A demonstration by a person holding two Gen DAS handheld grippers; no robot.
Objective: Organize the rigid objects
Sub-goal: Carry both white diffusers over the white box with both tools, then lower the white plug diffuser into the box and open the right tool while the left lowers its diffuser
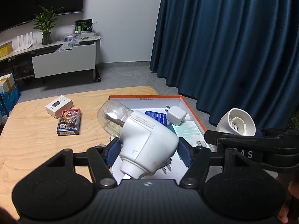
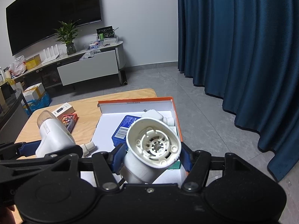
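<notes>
Left wrist view: the left gripper (image 1: pixel 147 149) stands about half open, both blue pads pressed on one white plug-in device with a clear dome (image 1: pixel 142 136), held over the near end of the orange-edged box (image 1: pixel 194 112). The right gripper (image 2: pixel 151 157) clamps one white funnel-shaped housing (image 2: pixel 153 145) above the same box. Inside lie one white charger (image 1: pixel 176 117) and one blue case (image 2: pixel 123 128). On the table (image 1: pixel 37 149), near its far edge, sit two small boxes: one white (image 1: pixel 58 106), one card pack (image 1: pixel 69 122).

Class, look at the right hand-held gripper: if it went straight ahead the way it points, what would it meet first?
Probably the blue box lying in the orange-rimmed box, just beyond the white part it grips; depth is unclear.
</notes>
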